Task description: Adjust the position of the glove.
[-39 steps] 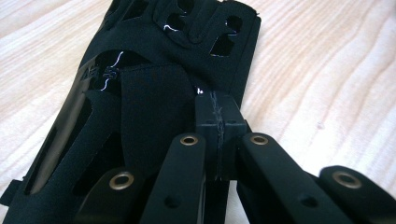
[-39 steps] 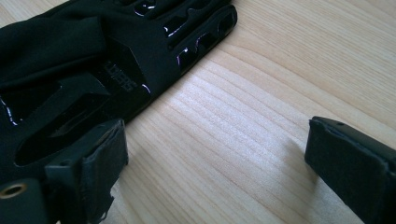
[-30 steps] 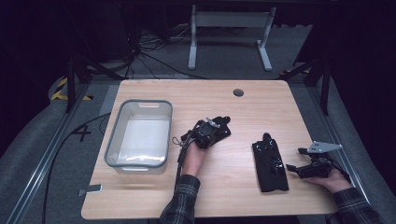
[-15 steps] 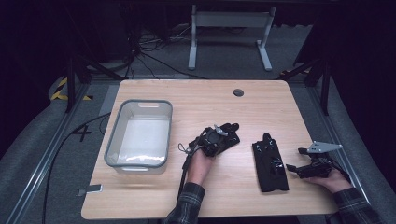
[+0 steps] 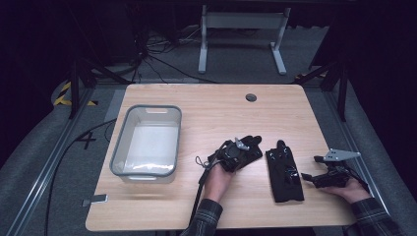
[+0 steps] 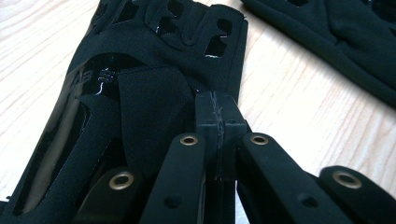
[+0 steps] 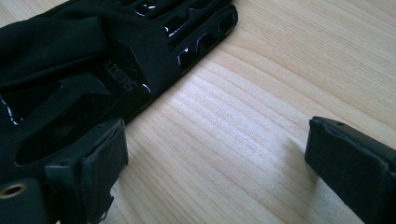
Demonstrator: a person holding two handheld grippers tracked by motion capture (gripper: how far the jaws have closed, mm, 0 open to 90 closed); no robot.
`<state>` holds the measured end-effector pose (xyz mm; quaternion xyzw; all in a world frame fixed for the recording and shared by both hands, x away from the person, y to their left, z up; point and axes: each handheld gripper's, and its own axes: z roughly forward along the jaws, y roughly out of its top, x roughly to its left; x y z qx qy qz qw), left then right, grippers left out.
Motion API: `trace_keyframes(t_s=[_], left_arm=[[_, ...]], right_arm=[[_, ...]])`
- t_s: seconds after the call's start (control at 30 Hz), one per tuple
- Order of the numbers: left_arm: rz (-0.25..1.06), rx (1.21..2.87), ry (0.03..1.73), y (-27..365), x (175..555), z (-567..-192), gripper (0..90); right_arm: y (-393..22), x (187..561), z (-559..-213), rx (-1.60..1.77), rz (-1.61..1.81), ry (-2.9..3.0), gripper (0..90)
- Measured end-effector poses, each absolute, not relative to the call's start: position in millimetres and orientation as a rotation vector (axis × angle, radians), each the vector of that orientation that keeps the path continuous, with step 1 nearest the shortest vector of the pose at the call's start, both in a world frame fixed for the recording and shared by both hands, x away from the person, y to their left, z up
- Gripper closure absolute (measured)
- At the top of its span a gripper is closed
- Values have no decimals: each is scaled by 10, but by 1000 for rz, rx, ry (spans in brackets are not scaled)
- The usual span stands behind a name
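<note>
Left gripper (image 5: 244,147), jaws clamped on glove (image 6: 140,84), carried rightward, now beside second glove (image 5: 284,172): pairing near; right gripper (image 5: 311,175) open.

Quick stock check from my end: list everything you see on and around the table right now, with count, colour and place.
Gloves: 2, black; one flat on the table right of centre, the other pinched in the left gripper just left of it.
Bin: 1, clear with grey rim, left part of the table.
Table: 1, light wood, with a round hole near the far edge.
Stand: 1, grey metal, on the floor beyond the table.
Cables: several, black, on the floor at far left.
Left gripper: 1, black, jaws shut on the glove's fabric, centre of the table.
Right gripper: 1, black, jaws open over bare wood, at the right edge beside the flat glove.
Sleeves: 2, plaid, bottom edge.
</note>
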<state>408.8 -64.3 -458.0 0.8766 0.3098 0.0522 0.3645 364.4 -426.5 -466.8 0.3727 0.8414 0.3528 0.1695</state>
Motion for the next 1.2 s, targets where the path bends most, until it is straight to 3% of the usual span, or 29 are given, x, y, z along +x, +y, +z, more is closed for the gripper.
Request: trace_keyframes(t_s=[0.3,0.7,1.2], left_arm=[[183,2225,793,-494,4035,-4417,898],[251,2152,922,-36,4164,-4358,898],[227,2231,961,-126,4317,-4549,898]], right_arm=[[-4265,3645,-4668,1059,1003,2391,64],[-4264,3643,-4667,1053,1002,2397,64],[-4264,3644,-4668,1048,1002,2397,64]])
